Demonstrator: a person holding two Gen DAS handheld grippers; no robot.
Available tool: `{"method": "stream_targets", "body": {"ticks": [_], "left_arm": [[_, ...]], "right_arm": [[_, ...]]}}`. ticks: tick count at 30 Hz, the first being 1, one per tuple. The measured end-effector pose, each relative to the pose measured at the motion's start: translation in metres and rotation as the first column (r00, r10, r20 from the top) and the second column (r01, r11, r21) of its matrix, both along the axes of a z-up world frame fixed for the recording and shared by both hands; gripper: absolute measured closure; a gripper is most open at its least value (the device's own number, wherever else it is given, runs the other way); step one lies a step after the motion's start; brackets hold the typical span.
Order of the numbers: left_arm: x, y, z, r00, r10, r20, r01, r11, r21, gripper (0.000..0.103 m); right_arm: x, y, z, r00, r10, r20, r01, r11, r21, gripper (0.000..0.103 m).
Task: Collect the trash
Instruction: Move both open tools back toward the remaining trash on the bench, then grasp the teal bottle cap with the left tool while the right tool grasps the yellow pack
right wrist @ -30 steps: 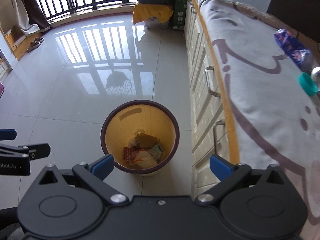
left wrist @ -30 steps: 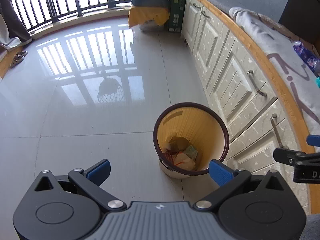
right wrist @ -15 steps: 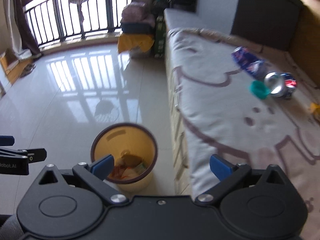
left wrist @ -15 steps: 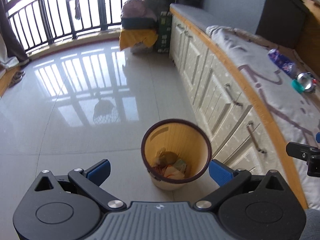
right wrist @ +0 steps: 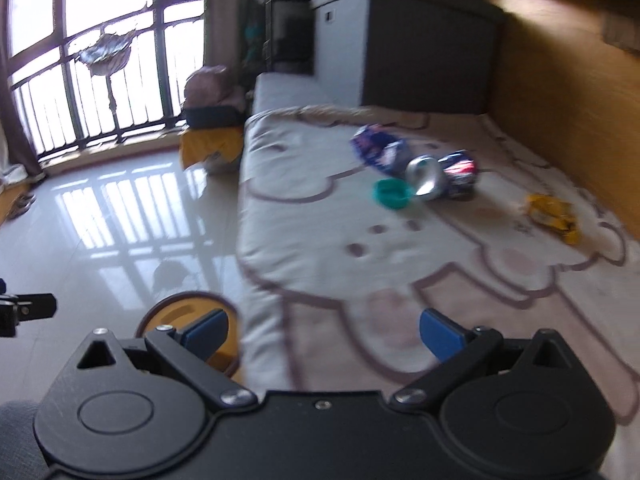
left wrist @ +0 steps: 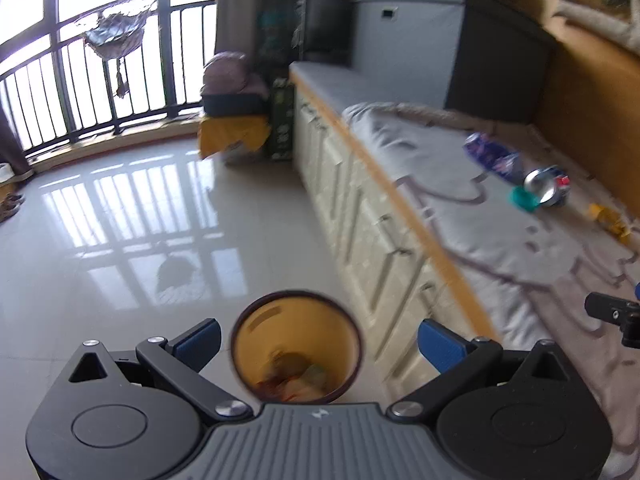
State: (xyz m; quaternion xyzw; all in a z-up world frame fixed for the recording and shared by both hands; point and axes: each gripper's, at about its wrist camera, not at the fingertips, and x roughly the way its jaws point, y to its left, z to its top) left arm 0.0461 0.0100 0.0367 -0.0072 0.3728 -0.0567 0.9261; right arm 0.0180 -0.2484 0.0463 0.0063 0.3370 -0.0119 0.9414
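Gaping and empty, both tools: left tool point(left wrist: 318, 338) over bin point(left wrist: 297, 344), right tool point(right wrist: 324, 330) over blanket point(right wrist: 400, 248).

Daylight through a barred window point(left wrist: 100, 80) glares off the glossy tiled floor point(left wrist: 160, 220), beside cream cabinets point(left wrist: 360, 216) under a patterned blanket point(right wrist: 360, 240).

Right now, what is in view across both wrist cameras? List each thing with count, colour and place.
Bin: one, yellow inside, dark rim, on the floor by the cabinets, trash inside.
Can: one, blue and silver, lying on the blanket.
Cap: one, teal, beside the can.
Blue wrapper: one, behind the can.
Yellow wrapper: one, right of the can.
Left gripper: blue fingers, open, empty.
Right gripper: blue fingers, open, empty.
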Motion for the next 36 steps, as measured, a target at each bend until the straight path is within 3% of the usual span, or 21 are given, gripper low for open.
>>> {"method": "stream_targets", "body": {"ticks": [11,19,24,29,36], "left_arm": [[0.023,-0.084,0.005,0.984,-0.146,0.100,0.150,0.988,-0.035,0.000],[0.064,-0.152,-0.004,0.963,-0.227,0.144,0.239,0.969,-0.070,0.000],[0.095,-0.188,-0.019,0.943,-0.315,0.102,0.324,0.943,-0.078,0.000],[0.117,-0.222,-0.037,0.919,-0.378,0.114,0.385,0.922,-0.049,0.000],[0.154,-0.245,-0.058,0.900,-0.427,0.093,0.434,0.897,-0.082,0.000]], "right_arm": [[-0.021,-0.091,0.003,0.983,-0.133,0.122,0.141,0.988,-0.057,0.000],[-0.016,-0.161,-0.008,0.954,-0.254,0.159,0.260,0.965,-0.016,0.000],[-0.003,-0.205,-0.021,0.936,-0.322,0.140,0.327,0.945,-0.013,0.000],[0.017,-0.244,-0.034,0.889,-0.432,0.153,0.441,0.897,-0.028,0.000],[0.053,-0.276,-0.045,0.848,-0.477,0.230,0.496,0.868,-0.028,0.000]]}}
